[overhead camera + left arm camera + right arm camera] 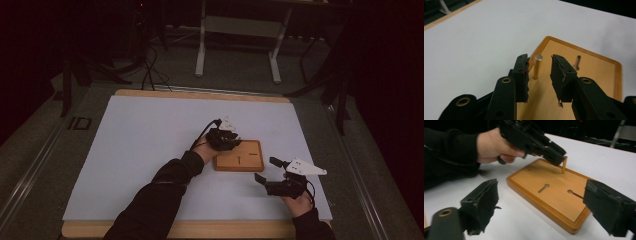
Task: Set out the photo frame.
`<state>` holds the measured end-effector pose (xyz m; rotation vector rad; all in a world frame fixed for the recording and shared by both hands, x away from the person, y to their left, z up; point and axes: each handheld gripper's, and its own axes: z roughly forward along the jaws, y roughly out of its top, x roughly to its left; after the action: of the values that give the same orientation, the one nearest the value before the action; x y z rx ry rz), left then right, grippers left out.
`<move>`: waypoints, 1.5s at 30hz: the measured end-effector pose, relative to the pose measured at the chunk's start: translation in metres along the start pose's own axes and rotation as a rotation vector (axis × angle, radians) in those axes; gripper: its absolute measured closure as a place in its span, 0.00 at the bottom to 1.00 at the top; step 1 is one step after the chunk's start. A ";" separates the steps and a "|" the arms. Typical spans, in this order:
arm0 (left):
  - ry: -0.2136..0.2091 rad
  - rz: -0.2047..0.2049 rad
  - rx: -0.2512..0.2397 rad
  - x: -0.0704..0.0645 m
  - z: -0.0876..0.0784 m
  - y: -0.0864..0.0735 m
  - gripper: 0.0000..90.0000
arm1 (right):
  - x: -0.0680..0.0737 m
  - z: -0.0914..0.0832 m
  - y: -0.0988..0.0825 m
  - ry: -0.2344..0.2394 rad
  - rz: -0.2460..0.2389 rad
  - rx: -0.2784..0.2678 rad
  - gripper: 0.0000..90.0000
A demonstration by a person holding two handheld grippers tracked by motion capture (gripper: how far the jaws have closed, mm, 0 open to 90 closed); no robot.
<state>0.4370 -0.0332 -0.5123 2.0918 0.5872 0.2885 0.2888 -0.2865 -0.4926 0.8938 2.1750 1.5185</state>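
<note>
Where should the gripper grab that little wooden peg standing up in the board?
Probably near the top of the peg. It stands upright in the wooden board, so only its upper part is free. Come in level from the side, one pad on each side of the round shaft, as the left gripper is lined up now, jaws not yet touching it.

The left gripper (231,141) was extended forward, jaws partly spread. The right gripper (266,170) sat nearer the person, jaws fully spread.
</note>
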 end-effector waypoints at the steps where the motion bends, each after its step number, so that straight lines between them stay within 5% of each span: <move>1: 0.001 -0.001 0.002 0.001 0.001 0.000 0.77 | 0.000 -0.001 0.000 -0.001 -0.002 -0.001 0.12; 23: -0.027 0.000 0.009 0.002 0.010 -0.001 0.94 | 0.006 0.008 -0.004 0.018 -0.052 0.073 0.12; 29: -0.047 -0.008 0.024 0.006 0.010 0.001 0.94 | 0.011 0.011 0.000 -0.027 -0.153 0.104 0.14; 33: -0.071 -0.014 0.042 0.009 0.010 0.003 0.94 | 0.018 0.012 0.002 -0.108 -0.311 0.140 0.22; 37: -0.097 -0.035 0.050 0.014 0.011 0.004 0.93 | 0.028 0.019 -0.005 -0.235 -0.574 0.228 0.30; 45: -0.137 -0.070 0.070 0.022 0.013 0.008 0.94 | 0.040 0.038 -0.031 -0.383 -0.973 0.360 0.40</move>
<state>0.4640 -0.0346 -0.5131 2.1331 0.5944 0.0850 0.2725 -0.2402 -0.5322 0.0981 2.0943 0.4587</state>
